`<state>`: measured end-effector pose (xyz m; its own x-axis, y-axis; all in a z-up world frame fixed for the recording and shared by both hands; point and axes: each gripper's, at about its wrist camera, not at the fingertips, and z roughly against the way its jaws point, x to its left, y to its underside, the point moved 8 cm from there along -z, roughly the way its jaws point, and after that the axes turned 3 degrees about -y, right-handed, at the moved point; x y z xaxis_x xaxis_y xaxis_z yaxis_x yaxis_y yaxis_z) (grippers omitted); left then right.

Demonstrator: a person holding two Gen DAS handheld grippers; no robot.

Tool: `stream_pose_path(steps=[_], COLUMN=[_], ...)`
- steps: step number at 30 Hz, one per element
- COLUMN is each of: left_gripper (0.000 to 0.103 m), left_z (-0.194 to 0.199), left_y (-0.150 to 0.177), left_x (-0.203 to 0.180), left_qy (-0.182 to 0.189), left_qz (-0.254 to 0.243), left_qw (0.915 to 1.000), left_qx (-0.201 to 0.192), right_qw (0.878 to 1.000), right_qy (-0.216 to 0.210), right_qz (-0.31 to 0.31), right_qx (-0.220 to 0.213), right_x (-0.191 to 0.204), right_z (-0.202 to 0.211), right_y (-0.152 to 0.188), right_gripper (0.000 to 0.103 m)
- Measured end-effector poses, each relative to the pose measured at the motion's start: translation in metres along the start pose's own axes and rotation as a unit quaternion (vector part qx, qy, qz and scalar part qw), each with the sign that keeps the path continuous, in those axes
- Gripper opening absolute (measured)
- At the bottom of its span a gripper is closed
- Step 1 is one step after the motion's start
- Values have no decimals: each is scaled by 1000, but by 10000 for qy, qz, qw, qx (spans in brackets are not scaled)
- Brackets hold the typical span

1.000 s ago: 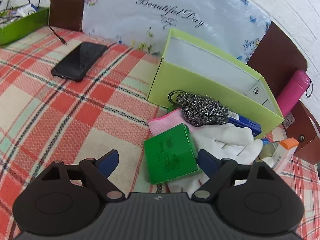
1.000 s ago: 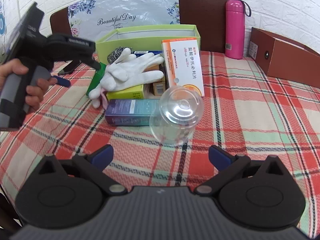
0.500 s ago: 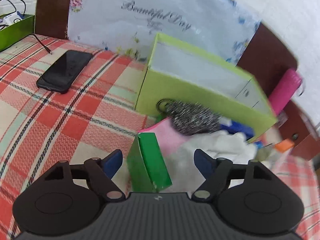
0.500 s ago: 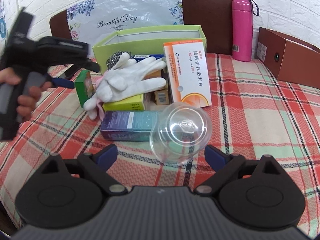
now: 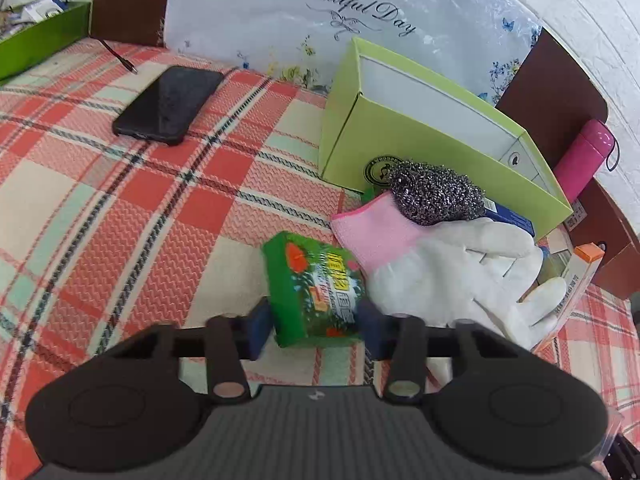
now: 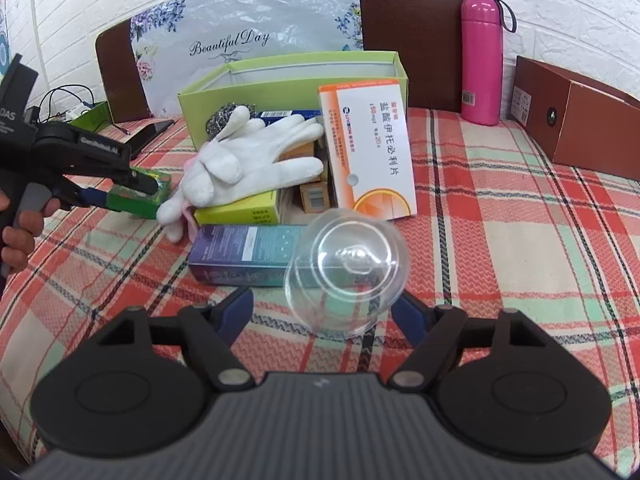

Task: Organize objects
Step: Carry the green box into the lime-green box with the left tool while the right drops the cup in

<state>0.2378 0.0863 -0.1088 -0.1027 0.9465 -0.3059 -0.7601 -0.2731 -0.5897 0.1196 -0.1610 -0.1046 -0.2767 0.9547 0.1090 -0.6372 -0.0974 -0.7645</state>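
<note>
A small green box [image 5: 314, 288] stands on the plaid tablecloth [image 5: 160, 200] between the fingers of my left gripper [image 5: 314, 328]. Its jaws are closing and both blue pads touch the box's sides. The right wrist view shows the same green box [image 6: 138, 196] in that gripper at the far left, a hand on its handle. A clear plastic cup [image 6: 346, 268] lies on its side between the fingers of my right gripper [image 6: 324, 312]. These jaws are closing too, with a gap left between the left finger [image 6: 240, 308] and the cup.
A white glove [image 6: 256, 160] with a pink cuff, a steel scourer [image 5: 436, 198] and several medicine boxes [image 6: 368, 144] lie piled before an open lime-green box [image 5: 420, 128]. A black phone [image 5: 168, 106] lies far left. A pink flask [image 6: 482, 60] and a brown box [image 6: 580, 120] stand at the right.
The left gripper's jaws have narrowed onto the green box, which turned from lying flat to standing on edge. The right gripper's jaws have narrowed around the clear cup and moved closer to it.
</note>
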Motion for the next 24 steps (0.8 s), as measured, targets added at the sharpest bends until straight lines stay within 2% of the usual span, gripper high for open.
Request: stream_pose_path(steps=[1, 2, 7, 10, 14, 19, 22, 24], left_gripper=[42, 38, 19, 18, 18, 18, 18, 18], left_z=[0, 2, 24, 37, 56, 86, 92, 86], left_y=[0, -1, -3, -9, -23, -71, -104, -122], left_x=[2, 2, -5, -20, -46, -83, -102, -111], left_qy=[60, 104, 465, 710, 1004, 1411, 1540, 1472], left_qz=[90, 120, 3, -147, -420, -548, -523, -564], left_qw=[9999, 9999, 9988, 9971, 9929, 9821, 9747, 9714], left_qx=[-10, -40, -177, -237, -472, -1118, -1532, -1777], right_qw=[10000, 10000, 9996, 9971, 9934, 9882, 9867, 9876], right_qy=[6, -6, -157, -621, -745, -705, -475, -362], right_qz=[24, 17, 137, 80, 234, 615, 770, 770], right_qx=[-11, -14, -189, -435, -838, -1214, -1354, -1316], right_x=[0, -1, 2, 11, 16, 21, 21, 19], right_z=[-1, -2, 9, 27, 39, 31, 12, -9], right_y=[0, 0, -9, -28, -69, -130, -165, -183], right_gripper=[63, 51, 47, 47, 47, 47, 47, 47])
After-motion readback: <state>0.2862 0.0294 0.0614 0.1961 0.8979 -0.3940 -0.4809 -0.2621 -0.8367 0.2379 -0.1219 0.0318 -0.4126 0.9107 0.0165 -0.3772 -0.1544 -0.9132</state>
